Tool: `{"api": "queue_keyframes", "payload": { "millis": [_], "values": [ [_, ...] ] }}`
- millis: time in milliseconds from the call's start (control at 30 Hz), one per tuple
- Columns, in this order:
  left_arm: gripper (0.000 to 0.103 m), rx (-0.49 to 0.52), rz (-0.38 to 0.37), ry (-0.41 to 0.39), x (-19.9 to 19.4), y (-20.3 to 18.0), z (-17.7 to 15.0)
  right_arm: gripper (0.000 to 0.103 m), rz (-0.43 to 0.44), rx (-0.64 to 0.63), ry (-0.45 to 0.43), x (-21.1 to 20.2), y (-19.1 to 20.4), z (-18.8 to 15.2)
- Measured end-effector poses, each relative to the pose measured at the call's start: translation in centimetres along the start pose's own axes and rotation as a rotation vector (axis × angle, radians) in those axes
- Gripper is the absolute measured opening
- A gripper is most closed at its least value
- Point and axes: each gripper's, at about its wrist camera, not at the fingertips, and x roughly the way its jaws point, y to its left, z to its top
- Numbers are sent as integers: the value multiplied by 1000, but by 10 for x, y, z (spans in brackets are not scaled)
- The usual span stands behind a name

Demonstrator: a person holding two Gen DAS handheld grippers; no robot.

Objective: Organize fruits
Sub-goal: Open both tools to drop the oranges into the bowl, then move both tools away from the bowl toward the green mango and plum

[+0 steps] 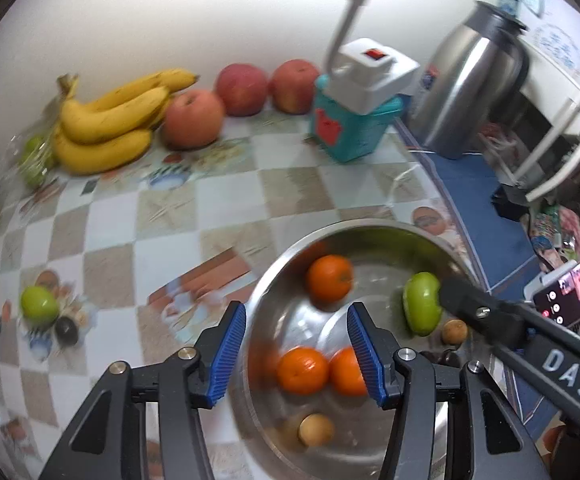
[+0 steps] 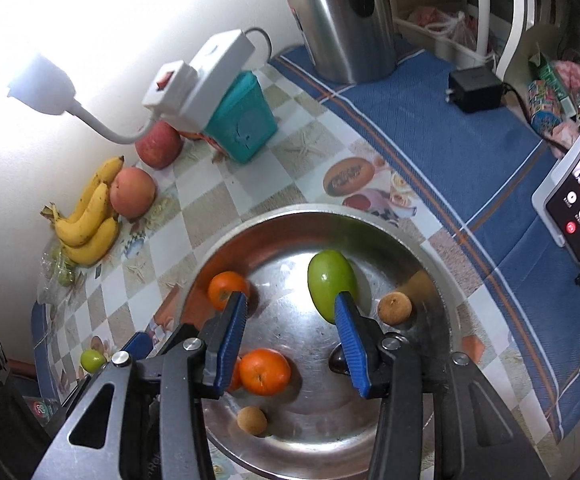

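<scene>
A steel bowl (image 1: 274, 276) (image 2: 437, 280) holds three oranges (image 1: 329, 283) (image 2: 264, 371), a green fruit (image 1: 421, 304) (image 2: 329, 280), small brown fruits (image 1: 315, 429) (image 2: 394, 309) and a dark one (image 2: 337, 361). My left gripper (image 1: 295, 356) is open and empty over the bowl's near left rim. My right gripper (image 2: 290, 344) is open and empty above the bowl's middle; its arm shows in the left wrist view (image 1: 489, 320). A small green fruit (image 1: 38, 306) (image 2: 92, 360) and a dark fruit (image 1: 67, 330) lie on the table left of the bowl.
Bananas (image 1: 110, 120) (image 2: 88, 220) and three apples (image 1: 194, 118) (image 2: 132, 192) lie by the wall, with bagged green fruit (image 1: 34, 156). A teal box (image 1: 349, 128) (image 2: 242, 120) carries a lamp base. A steel jug (image 1: 473, 88) (image 2: 345, 12), a charger (image 2: 475, 88) and a phone (image 2: 577, 200) stand at right.
</scene>
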Motion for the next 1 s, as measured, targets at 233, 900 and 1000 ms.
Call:
{"api": "queue_keyframes", "payload": {
  "millis": [233,900,1000],
  "values": [
    [57,-139,31,33,-10,35,-1,47,-7,-39,-8,-8,8,-5],
    [57,-331,90,-25,-49,97,-23,47,-10,-141,-2,-14,40,-25],
    [57,-343,98,-27,-51,103,-24,47,-9,-152,-1,-13,45,-26]
  ]
}}
